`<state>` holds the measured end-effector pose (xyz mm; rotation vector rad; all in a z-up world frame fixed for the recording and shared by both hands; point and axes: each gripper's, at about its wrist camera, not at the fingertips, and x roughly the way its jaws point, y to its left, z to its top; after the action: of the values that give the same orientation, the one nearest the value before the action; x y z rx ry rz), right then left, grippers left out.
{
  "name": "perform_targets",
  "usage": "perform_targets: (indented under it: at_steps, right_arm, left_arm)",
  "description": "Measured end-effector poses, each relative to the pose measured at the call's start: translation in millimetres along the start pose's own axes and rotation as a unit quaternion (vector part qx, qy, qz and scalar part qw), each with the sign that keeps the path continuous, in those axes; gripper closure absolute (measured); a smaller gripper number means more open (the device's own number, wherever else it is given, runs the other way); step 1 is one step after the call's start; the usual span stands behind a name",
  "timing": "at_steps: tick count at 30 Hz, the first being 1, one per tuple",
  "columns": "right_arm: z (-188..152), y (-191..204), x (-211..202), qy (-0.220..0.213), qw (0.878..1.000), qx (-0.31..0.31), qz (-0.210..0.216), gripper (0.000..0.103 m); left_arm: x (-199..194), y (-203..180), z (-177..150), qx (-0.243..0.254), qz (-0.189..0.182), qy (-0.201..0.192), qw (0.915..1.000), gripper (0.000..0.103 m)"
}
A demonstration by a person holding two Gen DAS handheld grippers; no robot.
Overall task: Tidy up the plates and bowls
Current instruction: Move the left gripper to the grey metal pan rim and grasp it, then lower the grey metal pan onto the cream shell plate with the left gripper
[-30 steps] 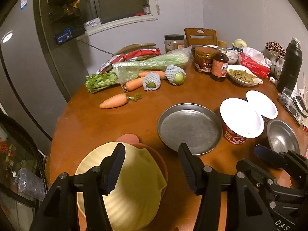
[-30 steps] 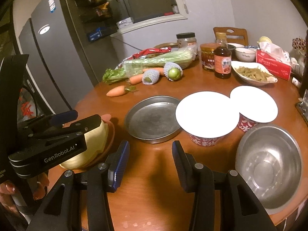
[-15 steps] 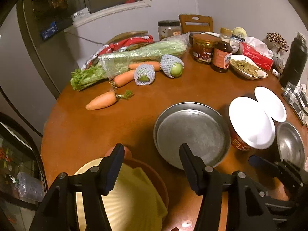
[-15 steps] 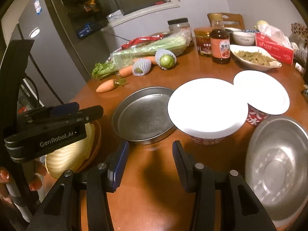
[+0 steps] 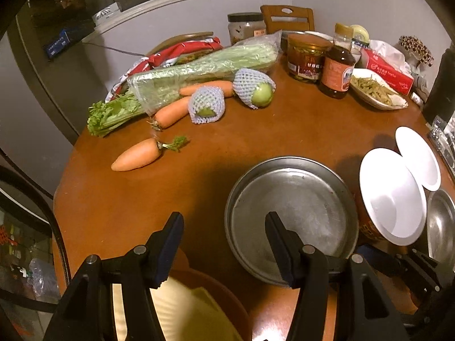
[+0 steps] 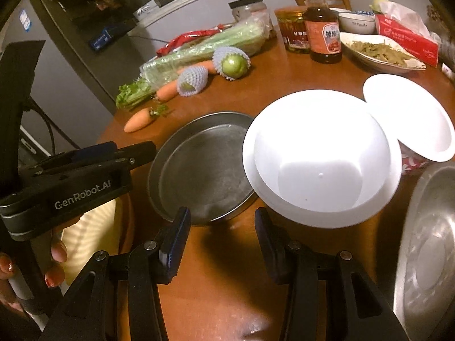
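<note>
A round metal tray lies mid-table. My left gripper hovers open over its left rim, nothing between the fingers. Below it a yellow bowl sits in a brown dish. Right of the tray stand a red-sided white bowl, a second one and a steel bowl. In the right wrist view my right gripper is open and empty just before the tray and the near white bowl. The steel bowl is at the right, the left gripper and yellow bowl at the left.
Carrots, bagged celery and net-wrapped fruit lie at the far left. Jars, a sauce bottle, a dish of food and a tissue box crowd the back right. A hand holds the left gripper.
Both grippers have moved forward and down over the table. The yellow bowl has slid to the bottom of the left view; the tray and white bowl loom larger. Jaw widths look unchanged.
</note>
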<state>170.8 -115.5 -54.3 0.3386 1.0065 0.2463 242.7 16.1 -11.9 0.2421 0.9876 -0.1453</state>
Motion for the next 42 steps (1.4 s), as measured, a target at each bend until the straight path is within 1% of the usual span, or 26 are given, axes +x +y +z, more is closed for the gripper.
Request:
perform_targets:
  at_steps: [3,7,10,12,13,14,17,18,21,26,34,42]
  right_arm:
    - [2,0,5,0.003,1.0,0.003,-0.006,0.054]
    - [3,1,11,0.01,1.0,0.006,-0.014,0.055]
    - [4,1,13,0.005,1.0,0.002,-0.018,0.054]
    - [6,2,14,0.001,1.0,-0.001,-0.02,0.054]
    - [6,2,15,0.0,1.0,-0.004,-0.021,0.054]
    - [7,3,15,-0.002,1.0,-0.006,-0.022,0.054]
    - [8,4,17,-0.006,1.0,-0.012,-0.023,0.054]
    - [8,4,17,-0.008,1.0,-0.016,-0.025,0.054]
    - [7,7,18,-0.012,0.999,-0.025,-0.031,0.054]
    - [6,9,17,-0.015,0.999,-0.034,-0.033,0.055]
    - [5,20,2,-0.035,0.998,-0.051,-0.024,0.055]
    - [0,35,-21,-0.058,0.996,-0.066,-0.009,0.055]
  left_arm:
    - [9,1,4,-0.001,0.005,0.008,1.0,0.044]
    - [22,1,6,-0.004,0.003,0.021,0.9998,0.045]
    - [32,0,5,-0.005,0.0,0.033,0.9994,0.055]
    - [40,-2,4,-0.003,0.0,0.045,0.999,0.067]
    - [44,-2,3,-0.001,-0.002,0.049,0.9988,0.07]
    - [46,-3,3,-0.001,-0.004,0.051,0.9987,0.077]
    - [51,0,0,-0.01,-0.015,0.054,0.9984,0.086]
    - [51,0,0,-0.011,-0.016,0.053,0.9984,0.087]
    - [49,0,-2,-0.006,-0.01,0.049,0.9987,0.088]
    - [44,3,-4,-0.009,-0.011,0.046,0.9988,0.088]
    - [14,12,-6,-0.022,-0.014,0.016,0.9995,0.088]
    - [-17,23,-15,-0.035,-0.006,-0.01,0.9993,0.088]
